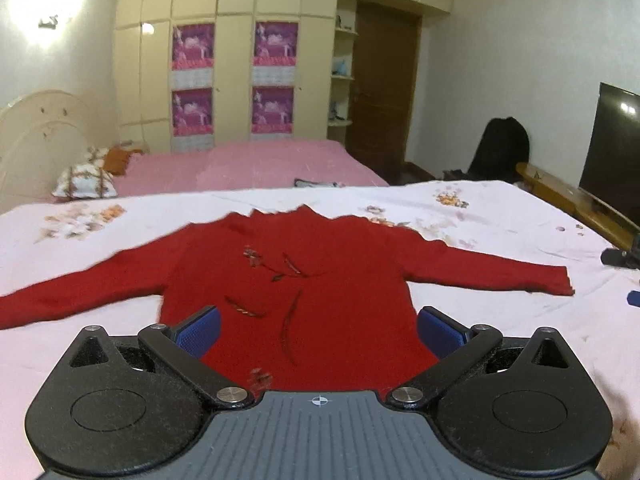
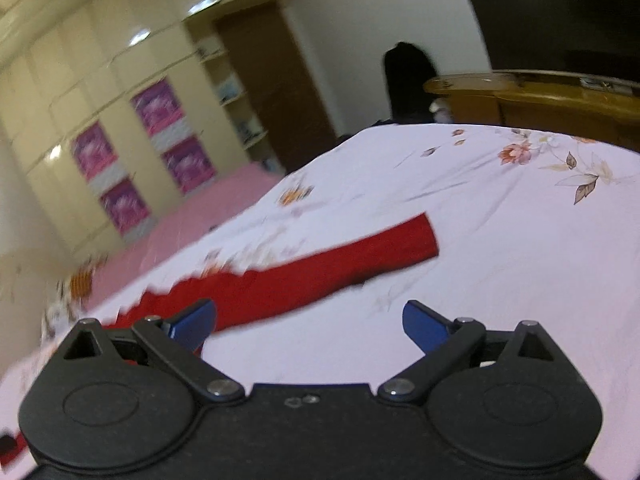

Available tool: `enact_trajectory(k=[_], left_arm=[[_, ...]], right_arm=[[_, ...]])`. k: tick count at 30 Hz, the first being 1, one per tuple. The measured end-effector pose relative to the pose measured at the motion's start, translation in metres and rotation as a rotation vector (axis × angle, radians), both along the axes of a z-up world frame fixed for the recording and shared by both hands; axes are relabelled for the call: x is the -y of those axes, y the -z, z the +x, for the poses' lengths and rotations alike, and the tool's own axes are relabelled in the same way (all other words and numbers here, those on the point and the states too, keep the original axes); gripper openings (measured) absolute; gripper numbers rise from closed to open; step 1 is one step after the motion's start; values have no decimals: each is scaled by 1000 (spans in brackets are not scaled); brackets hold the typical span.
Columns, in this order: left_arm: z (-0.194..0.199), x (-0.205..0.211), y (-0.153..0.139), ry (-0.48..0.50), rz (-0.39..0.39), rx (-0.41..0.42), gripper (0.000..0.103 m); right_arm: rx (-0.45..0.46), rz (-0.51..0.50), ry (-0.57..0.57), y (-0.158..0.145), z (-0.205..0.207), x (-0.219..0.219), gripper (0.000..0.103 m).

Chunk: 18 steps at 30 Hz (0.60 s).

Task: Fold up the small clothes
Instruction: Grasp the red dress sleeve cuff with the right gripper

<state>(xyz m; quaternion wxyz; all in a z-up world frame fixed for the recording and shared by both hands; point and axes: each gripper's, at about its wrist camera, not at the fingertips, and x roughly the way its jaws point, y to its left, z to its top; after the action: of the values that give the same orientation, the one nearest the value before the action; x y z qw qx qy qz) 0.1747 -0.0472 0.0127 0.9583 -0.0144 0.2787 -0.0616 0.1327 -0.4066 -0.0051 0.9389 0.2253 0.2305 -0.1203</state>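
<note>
We held the left gripper [image 1: 318, 330] over the lower body of the red sweater [image 1: 288, 280], its blue pads [image 1: 200, 330] spread wide apart with nothing between them. The sweater lay flat and face up on the floral bedsheet [image 1: 500, 216], both sleeves stretched out to the sides, collar pointing away from us.

In the right wrist view, our right gripper [image 2: 310, 322] also stood wide open and empty above the bedsheet [image 2: 500, 240]. One red sleeve [image 2: 340, 264] ran across the sheet just beyond its fingers, the cuff ending to the right. That view was blurred.

Beyond the bed we saw a pink bed [image 1: 256, 164], a cream wardrobe [image 1: 236, 60], a brown door [image 1: 380, 92] and a dark television [image 1: 612, 152].
</note>
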Motion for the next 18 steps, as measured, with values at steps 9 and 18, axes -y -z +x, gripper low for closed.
enact_trajectory(k=[9, 18], left_arm=[[60, 3, 37, -69, -18, -107, 103], [106, 7, 61, -111, -26, -179, 103]], right_arm=[[-63, 198, 137, 63, 83, 71, 37], [-17, 536, 243, 130, 113, 125, 47]])
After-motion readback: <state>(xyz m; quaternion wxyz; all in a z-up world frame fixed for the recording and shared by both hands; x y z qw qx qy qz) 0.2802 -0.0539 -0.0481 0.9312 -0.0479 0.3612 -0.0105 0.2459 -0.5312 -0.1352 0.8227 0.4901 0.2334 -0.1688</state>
